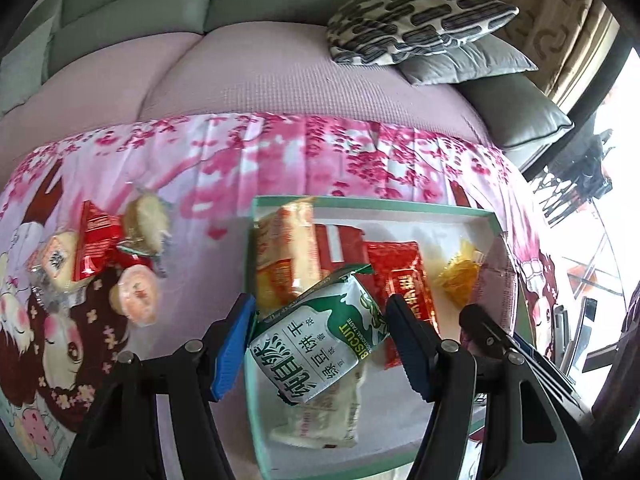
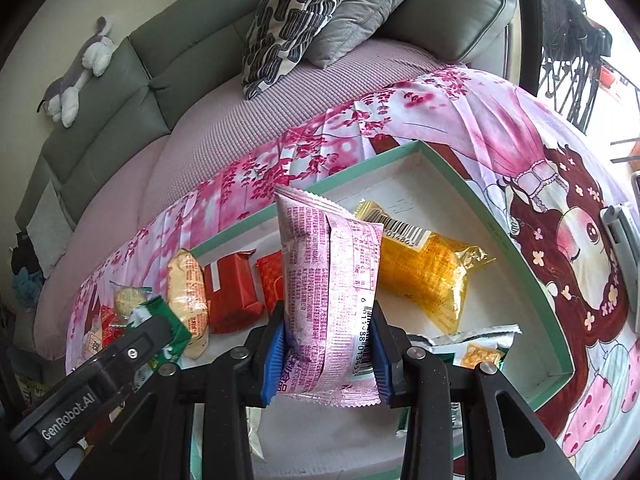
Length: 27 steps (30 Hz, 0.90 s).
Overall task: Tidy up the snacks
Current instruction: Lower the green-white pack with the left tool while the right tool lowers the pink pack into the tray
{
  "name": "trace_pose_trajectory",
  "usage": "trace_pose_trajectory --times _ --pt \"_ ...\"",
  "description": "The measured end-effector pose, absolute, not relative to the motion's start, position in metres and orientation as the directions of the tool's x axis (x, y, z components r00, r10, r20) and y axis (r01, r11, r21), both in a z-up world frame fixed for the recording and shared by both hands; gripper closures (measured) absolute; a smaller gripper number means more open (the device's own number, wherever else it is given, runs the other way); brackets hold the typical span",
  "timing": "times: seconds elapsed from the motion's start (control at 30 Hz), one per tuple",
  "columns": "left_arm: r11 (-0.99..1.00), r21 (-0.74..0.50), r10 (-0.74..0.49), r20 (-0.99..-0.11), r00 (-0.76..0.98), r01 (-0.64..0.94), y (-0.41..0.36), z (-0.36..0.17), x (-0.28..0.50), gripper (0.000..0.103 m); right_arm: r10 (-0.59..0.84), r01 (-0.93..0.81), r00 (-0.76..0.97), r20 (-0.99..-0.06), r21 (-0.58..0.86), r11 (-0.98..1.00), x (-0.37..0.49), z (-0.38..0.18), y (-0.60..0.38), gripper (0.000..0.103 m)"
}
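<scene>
A home living room is indicated by a green upholstered sofa [image 2: 120, 92] piled with patterned and grey cushions [image 2: 296, 12], a plush toy [image 2: 80, 72] laid on its backrest, a cartoon-printed pink cloth [image 1: 280, 152] spread over the surface, and curtains [image 1: 560, 20] hung beside a bright window.

Both hand-held grippers [image 1: 320, 340] [image 2: 328, 344] apparently clamped, angled down.

box [image 1: 376, 204]: 1 | green biscuit packet [image 1: 320, 344]: 1 | pink packet [image 2: 332, 292]: 1 | cushions [image 1: 416, 20]: 2 | plush toy [image 2: 80, 72]: 1
</scene>
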State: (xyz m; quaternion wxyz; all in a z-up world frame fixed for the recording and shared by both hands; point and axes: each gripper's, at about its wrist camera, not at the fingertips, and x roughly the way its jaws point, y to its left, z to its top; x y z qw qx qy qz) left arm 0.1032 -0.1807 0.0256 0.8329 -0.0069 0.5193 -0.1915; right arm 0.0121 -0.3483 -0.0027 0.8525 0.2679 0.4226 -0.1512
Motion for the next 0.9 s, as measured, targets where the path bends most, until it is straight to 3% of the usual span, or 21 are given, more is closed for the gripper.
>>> trace_pose_trajectory --times 0.9 --pt "0.915 -0.269 -0.361 -0.878 0.313 0.3 -0.197 0.009 0.106 0.034 -0.033 0.519 0.551 -0.834 0.311 0.796 0.009 -0.014 -0.355 0.063"
